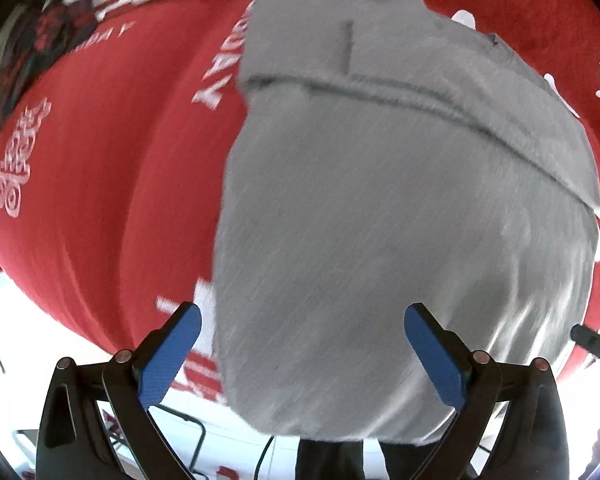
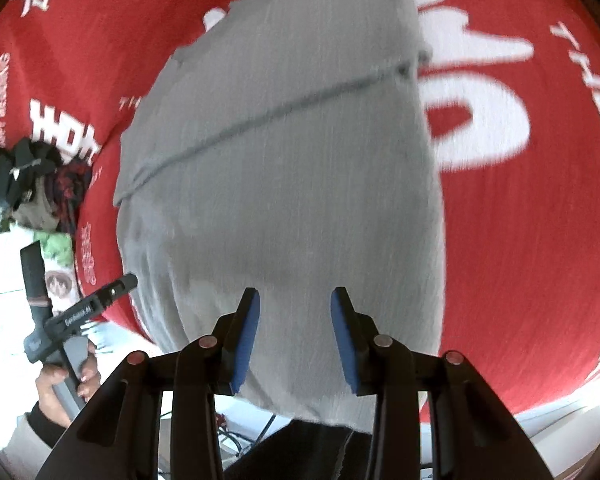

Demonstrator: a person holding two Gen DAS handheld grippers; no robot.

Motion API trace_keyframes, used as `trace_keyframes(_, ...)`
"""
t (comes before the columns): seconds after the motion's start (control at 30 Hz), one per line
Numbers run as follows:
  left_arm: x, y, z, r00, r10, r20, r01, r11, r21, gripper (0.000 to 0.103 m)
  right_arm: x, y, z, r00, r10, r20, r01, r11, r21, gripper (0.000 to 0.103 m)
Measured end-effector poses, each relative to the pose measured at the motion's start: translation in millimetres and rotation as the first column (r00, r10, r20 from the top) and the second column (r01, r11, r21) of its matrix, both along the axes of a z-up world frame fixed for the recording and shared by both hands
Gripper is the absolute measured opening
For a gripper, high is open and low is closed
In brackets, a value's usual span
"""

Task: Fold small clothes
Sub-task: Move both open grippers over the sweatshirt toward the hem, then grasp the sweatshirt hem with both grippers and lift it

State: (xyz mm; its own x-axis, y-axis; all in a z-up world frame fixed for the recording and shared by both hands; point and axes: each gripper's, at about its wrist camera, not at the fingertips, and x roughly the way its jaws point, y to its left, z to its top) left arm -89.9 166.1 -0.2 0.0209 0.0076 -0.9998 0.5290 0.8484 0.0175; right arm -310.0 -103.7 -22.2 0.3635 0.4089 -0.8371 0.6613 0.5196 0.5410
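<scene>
A grey knitted garment (image 1: 380,208) lies flat on the red cloth (image 1: 100,200), a stitched band across its far end. Its near end reaches past the cloth's front edge. My left gripper (image 1: 303,310) hangs over that near end, pointing down, blue pads wide apart and nothing between them. The right gripper (image 2: 295,294) is above the same grey garment (image 2: 284,184), its pads a narrower gap apart and gripping nothing. In the right wrist view a hand (image 2: 60,376) holds the left gripper (image 2: 80,266) at the garment's left edge. Motion blurs both views.
The red cloth (image 2: 520,240) with white lettering covers the table. A heap of dark and green clothes (image 2: 40,188) sits at its left end, also in the left wrist view (image 1: 28,52). Below the front edge are pale floor and cables (image 1: 196,432).
</scene>
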Motion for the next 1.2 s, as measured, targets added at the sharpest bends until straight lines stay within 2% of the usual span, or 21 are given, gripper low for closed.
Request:
trace_keyframes(0.1,-8.1,30.5,-6.5,1.0,0.002,-0.028,-0.002,1.0,-0.004,0.102,-16.8,24.2,-5.5,0.999,0.037,0.002,-0.037,0.999,0.019,0.04)
trace_keyframes(0.3,-27.4,77.8,-21.5,0.995,-0.002,-0.101,-0.002,0.999,-0.036,0.102,-61.5,61.0,-21.2,0.994,0.089,-0.062,-0.088,0.996,0.029,0.04)
trace_keyframes(0.53,-64.1,98.8,-67.4,0.965,-0.021,-0.261,0.001,0.997,-0.076,0.102,-100.2,76.6,-55.2,0.984,0.084,-0.16,-0.081,0.996,0.027,0.041)
trace_keyframes(0.7,-83.3,91.4,-86.4,0.948,-0.001,-0.319,-0.034,0.994,-0.102,0.102,-108.4,78.3,-75.6,0.987,0.055,-0.152,-0.052,0.998,0.02,0.041)
trace_keyframes(0.9,-89.6,96.1,-94.0,0.946,0.001,-0.324,-0.05,0.989,-0.141,0.1,-111.4,90.0,-93.6,0.995,0.054,-0.087,-0.051,0.998,0.046,0.043)
trace_keyframes(0.97,-91.1,100.2,-94.6,0.938,-0.013,-0.346,-0.052,0.983,-0.178,0.076,-111.8,96.0,-97.8,0.996,0.052,-0.076,-0.048,0.997,0.059,0.043)
trace_keyframes(1.0,-90.8,101.9,-91.8,0.934,-0.013,-0.358,-0.058,0.981,-0.187,0.07,-113.6,94.1,-98.1,0.997,0.036,-0.065,-0.031,0.997,0.071,0.042)
trace_keyframes(1.03,-91.8,103.0,-89.0,0.931,-0.019,-0.366,-0.059,0.978,-0.2,0.05,-114.6,93.0,-96.4,0.998,0.012,-0.054,-0.007,0.996,0.088,0.03)
trace_keyframes(1.07,-93.7,103.5,-86.7,0.925,-0.029,-0.379,-0.057,0.975,-0.213,0.022,-115.6,91.9,-94.1,0.999,-0.01,-0.044,0.014,0.994,0.107,0.021)
trace_keyframes(1.1,-95.2,104.2,-84.8,0.916,-0.034,-0.4,-0.065,0.97,-0.232,0.014,-116.3,89.9,-90.9,0.999,-0.028,-0.04,0.033,0.991,0.131,0.007)
trace_keyframes(1.2,-94.7,106.1,-70.3,0.902,-0.034,-0.431,-0.097,0.955,-0.279,0.014,-117.6,82.8,-74.7,0.998,-0.069,-0.002,0.068,0.98,0.187,0.007)
